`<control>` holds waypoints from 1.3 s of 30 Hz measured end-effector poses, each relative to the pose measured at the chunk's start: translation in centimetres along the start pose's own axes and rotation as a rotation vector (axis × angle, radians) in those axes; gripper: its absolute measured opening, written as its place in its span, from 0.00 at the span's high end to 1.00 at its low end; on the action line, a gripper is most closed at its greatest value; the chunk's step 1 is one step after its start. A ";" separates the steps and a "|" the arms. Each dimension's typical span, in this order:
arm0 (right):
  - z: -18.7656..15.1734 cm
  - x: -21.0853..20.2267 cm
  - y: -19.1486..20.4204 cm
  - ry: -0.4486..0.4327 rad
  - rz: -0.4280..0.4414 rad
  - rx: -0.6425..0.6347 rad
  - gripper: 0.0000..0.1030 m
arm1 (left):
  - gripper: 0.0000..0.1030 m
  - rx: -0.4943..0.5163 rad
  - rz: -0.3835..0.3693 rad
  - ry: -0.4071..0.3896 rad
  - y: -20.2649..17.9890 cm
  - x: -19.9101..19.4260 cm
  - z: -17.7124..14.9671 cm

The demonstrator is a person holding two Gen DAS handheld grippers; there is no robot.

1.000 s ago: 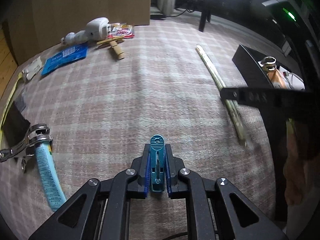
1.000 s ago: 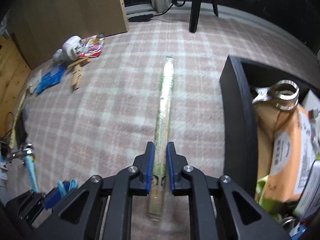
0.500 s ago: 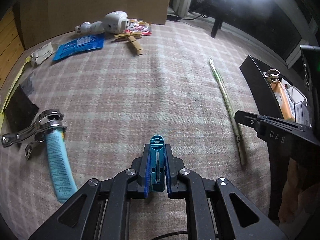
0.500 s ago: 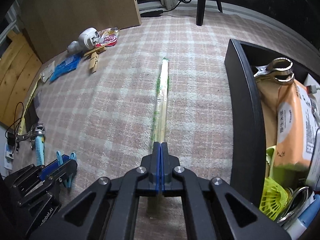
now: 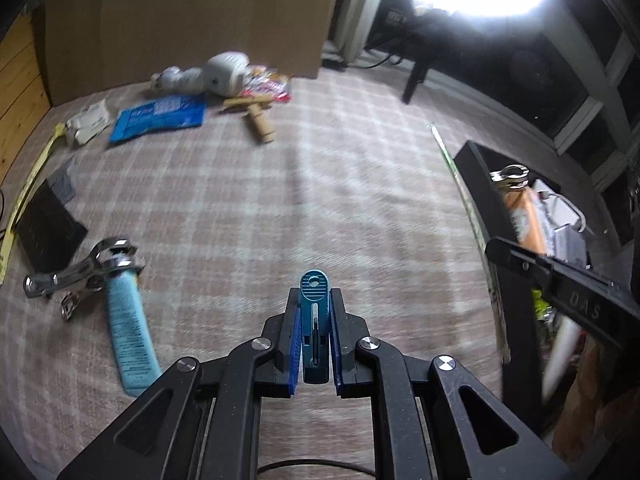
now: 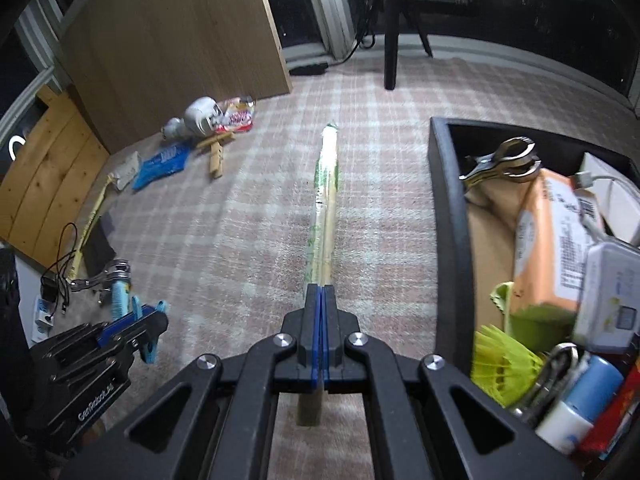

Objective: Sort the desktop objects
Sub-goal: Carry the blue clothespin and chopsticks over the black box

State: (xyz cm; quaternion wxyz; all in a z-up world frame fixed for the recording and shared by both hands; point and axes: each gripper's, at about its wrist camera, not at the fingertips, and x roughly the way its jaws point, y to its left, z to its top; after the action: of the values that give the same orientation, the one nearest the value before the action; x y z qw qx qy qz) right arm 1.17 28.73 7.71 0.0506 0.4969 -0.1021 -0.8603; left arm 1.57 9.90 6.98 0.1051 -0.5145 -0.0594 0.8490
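While the left gripper [image 5: 315, 312] is clamped on a teal plastic clip [image 5: 315, 300], ridged at its rounded tip with a slot down its middle, the right gripper [image 6: 320, 300] is pressed together on a long pair of pale wooden chopsticks [image 6: 326, 192] in a clear, green-printed sleeve; the chopsticks jut forward over the pink plaid cloth [image 6: 248, 216], just beside the near wall of the black bin [image 6: 448, 216] at the cloth's right edge; the bin is full of packets and clips
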 end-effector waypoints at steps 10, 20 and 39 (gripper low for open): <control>-1.4 -6.6 -3.5 -0.095 -0.041 0.051 0.99 | 0.89 0.113 -0.115 -0.022 -7.5 -1.2 1.3; -4.5 -12.9 -10.5 -0.165 -0.150 0.165 0.99 | 0.89 0.239 -0.217 -0.015 -16.2 -1.1 1.7; -7.5 -16.1 -19.6 -0.167 -0.265 0.317 0.83 | 0.28 0.340 -0.251 -0.035 -25.3 0.5 3.3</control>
State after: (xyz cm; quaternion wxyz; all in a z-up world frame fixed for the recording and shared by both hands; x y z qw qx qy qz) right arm 15.99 49.95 13.20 -0.1501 0.4348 -0.1737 -0.8708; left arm 1.40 34.55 13.38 0.2943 -0.4632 0.0193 0.8357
